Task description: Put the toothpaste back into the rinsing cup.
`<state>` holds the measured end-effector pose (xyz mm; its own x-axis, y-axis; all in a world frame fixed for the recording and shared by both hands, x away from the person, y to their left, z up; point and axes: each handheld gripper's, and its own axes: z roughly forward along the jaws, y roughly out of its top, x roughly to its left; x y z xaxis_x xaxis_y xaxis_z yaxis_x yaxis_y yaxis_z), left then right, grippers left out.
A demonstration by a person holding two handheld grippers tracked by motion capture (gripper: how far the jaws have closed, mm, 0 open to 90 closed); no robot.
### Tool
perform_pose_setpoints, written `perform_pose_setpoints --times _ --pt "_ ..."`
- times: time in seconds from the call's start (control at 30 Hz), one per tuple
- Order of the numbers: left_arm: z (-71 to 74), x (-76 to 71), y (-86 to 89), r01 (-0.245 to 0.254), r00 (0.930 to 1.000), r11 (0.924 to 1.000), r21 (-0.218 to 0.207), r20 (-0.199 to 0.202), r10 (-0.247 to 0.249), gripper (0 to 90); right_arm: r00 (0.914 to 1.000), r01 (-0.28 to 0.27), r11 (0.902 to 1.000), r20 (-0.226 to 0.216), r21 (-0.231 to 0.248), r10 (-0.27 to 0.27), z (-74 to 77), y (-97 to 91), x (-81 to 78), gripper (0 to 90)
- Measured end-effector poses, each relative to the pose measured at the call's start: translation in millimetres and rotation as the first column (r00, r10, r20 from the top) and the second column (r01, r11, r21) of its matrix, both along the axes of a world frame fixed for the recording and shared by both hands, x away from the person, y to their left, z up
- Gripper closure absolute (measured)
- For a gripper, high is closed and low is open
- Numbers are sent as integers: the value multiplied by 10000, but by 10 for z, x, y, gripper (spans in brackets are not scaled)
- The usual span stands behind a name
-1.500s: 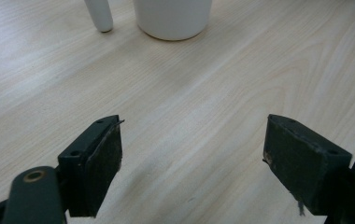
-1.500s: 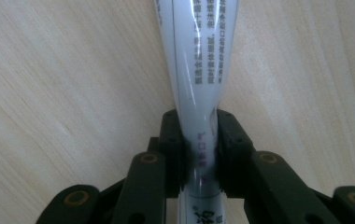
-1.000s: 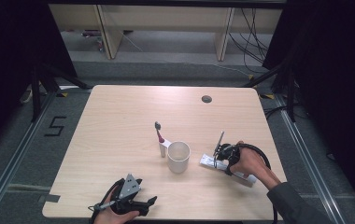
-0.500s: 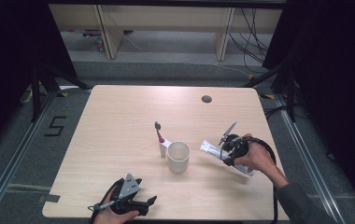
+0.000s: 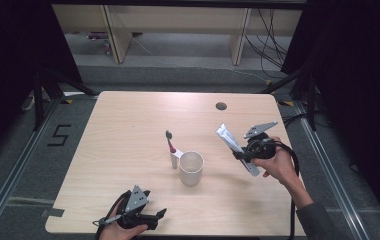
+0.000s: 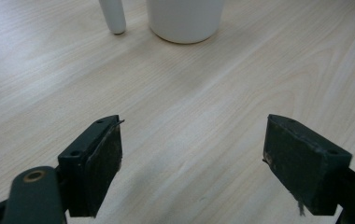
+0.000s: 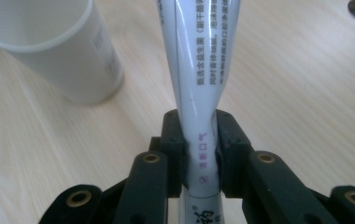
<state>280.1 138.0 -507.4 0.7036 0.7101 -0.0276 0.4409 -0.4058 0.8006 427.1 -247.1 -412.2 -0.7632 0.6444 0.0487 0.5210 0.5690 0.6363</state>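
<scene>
Your right tongs (image 5: 242, 152) have lifted the toothpaste tube (image 5: 230, 142) off the table (image 5: 128, 125), clenched on its middle, right of centre. Left tongs (image 6: 192, 163) idle, released. Next: carry it over the cup (image 5: 191, 168) and lower it in.

Mid-frame on the table (image 5: 128, 130) the cup (image 5: 191, 168) stands, the toothbrush (image 5: 172, 152) upright just left of it. Right of both, the tube (image 5: 230, 142) is above the tabletop; a hole (image 5: 221, 106) lies upper right.
</scene>
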Motion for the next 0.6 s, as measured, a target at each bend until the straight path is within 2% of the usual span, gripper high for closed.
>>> perform_pose_setpoints --times 0.03,0.07,0.1,0.13,0.17,0.2,0.23,0.27,0.33,0.37,0.4,0.43,0.47,0.5,0.53,0.57,0.6 --pt "2 -6 -7 -92 9999 9999 -81 -48 91 193 9989 -167 9993 436 341 152 -5 -8 15 759" --pt "4 0 6 -12 10000 10000 11 -59 12 193 9994 43 9978 340 663 -65 6 1 0 759" --pt "0 1 13 23 10000 10000 -12 -2 -23 193 9988 -141 9954 480 951 96 13 -2 11 759" --pt "2 -1 14 -6 10000 10000 -4 3 6 192 9992 -115 9931 396 1170 69 29 7 5 759" --pt "5 3 18 33 10000 10000 18 -11 -32 192 9984 -61 9881 564 1536 -26 36 25 -5 759" --pt "-1 4 5 -90 10000 9998 -164 8 90 190 9974 -199 9840 712 1771 73 46 27 5 759" --pt "-1 4 5 -90 10000 9998 -164 8 90 190 9958 -290 9784 905 2046 106 52 36 16 759" --pt "2 2 13 -61 10000 10000 -78 30 62 188 9961 -50 9702 870 2421 -166 63 72 -7 759" --pt "5 3 18 -36 10000 10000 -45 36 36 188 9933 -139 9654 1142 2602 -165 80 105 -3 759" --pt "-2 2 3 -139 9999 9995 -266 33 140 188 9931 -271 9585 1168 2837 -65 83 133 -3 759" --pt "6 2 10 -136 9999 9998 -128 -12 135 188 9925 -247 9536 1212 2999 -124 95 156 -10 759" --pt "-3 0 2 -177 9998 9994 -313 37 178 188 9910 -173 9443 1310 3288 -275 92 191 -11 759" --pt "5 -1 20 -77 10000 9999 -81 24 77 188 9872 -323 9401 1576 3392 -229 99 211 2 759" --pt "5 0 20 -78 10000 9999 -94 22 78 188 9887 -246 9322 1466 3612 -307 108 249 -9 759" --pt "0 -1 3 -202 9998 9992 -354 22 203 188 9905 -306 9262 1355 3757 -222 122 279 -18 759" --pt "19 8 33 -82 10000 9999 149 41 82 189 9887 -433 9201 1490 3892 -165 125 308 -6 759" --pt "19 9 34 -105 9999 9998 144 56 104 188 9877 -468 9164 1552 3974 -168 133 329 3 759"
